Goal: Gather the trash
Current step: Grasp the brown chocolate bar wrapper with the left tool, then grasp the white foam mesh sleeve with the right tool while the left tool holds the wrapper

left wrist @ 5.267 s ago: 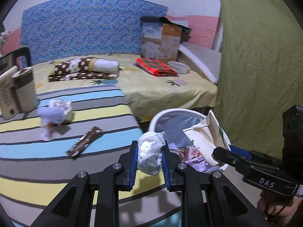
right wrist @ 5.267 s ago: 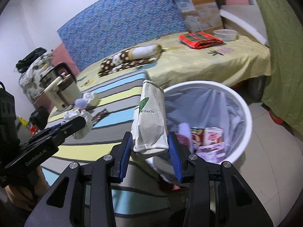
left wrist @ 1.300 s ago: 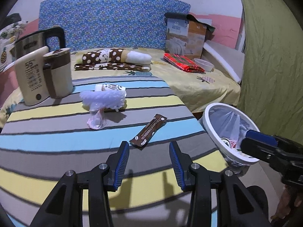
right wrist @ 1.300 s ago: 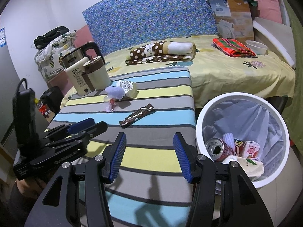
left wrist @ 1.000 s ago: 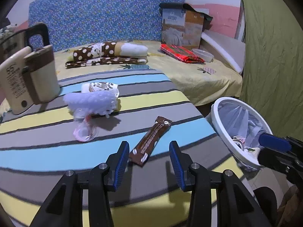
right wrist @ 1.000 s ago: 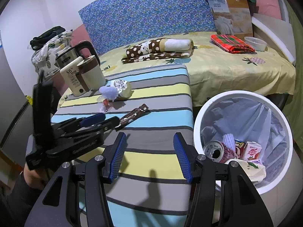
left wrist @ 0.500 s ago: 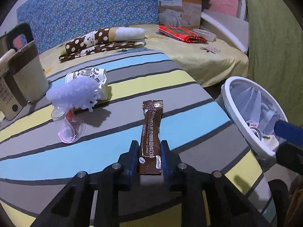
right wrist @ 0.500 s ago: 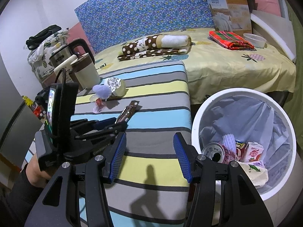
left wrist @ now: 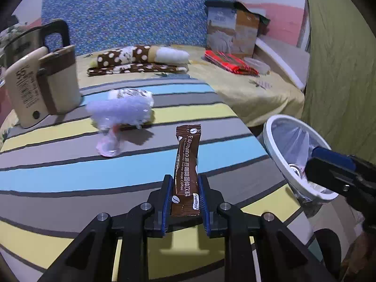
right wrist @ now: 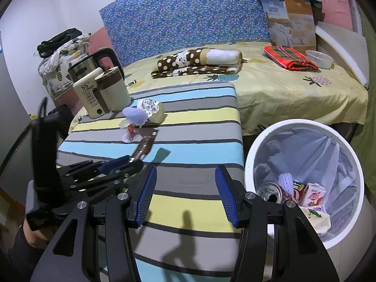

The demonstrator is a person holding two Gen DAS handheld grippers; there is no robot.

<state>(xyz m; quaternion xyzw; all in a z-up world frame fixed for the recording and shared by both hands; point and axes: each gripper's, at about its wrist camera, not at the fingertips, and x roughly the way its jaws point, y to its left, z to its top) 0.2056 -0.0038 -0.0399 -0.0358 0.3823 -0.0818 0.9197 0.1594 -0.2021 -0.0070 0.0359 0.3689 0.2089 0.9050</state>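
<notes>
Far left in the right wrist view: a sleeved hand [right wrist: 30, 235] wrapped round the black handle, left gripper [right wrist: 131, 161] angled down and forward over the striped table [right wrist: 199, 127]. Clamped between its blue pads [left wrist: 167, 197], the near end of a brown coffee sachet [left wrist: 186, 169]; far end of the sachet tilted up off the cloth, shadow beneath it. Jaws squeezed tight on the packet's edges.

Beyond and left of the sachet: a clear plastic cup with a frilly lilac top [left wrist: 117, 115], lying tipped on the stripes, just in front of a crumpled patterned paper cup [right wrist: 151, 109]. Further left, a cream and brown jug [left wrist: 56, 82] and a kettle [right wrist: 94, 64] standing upright at the table's corner.

Centre of the right wrist view: right gripper [right wrist: 185, 196] held low over the table's near edge, pointing down and forward, blue pads wide apart, nothing between them.

Right of the table: white bin [right wrist: 352, 169] with a pale liner, on the floor just beside the table edge; a can [right wrist: 269, 193], small cartons and a paper bag inside. Right gripper's finger [left wrist: 333, 164] reaching across the bin's rim in the left wrist view.
</notes>
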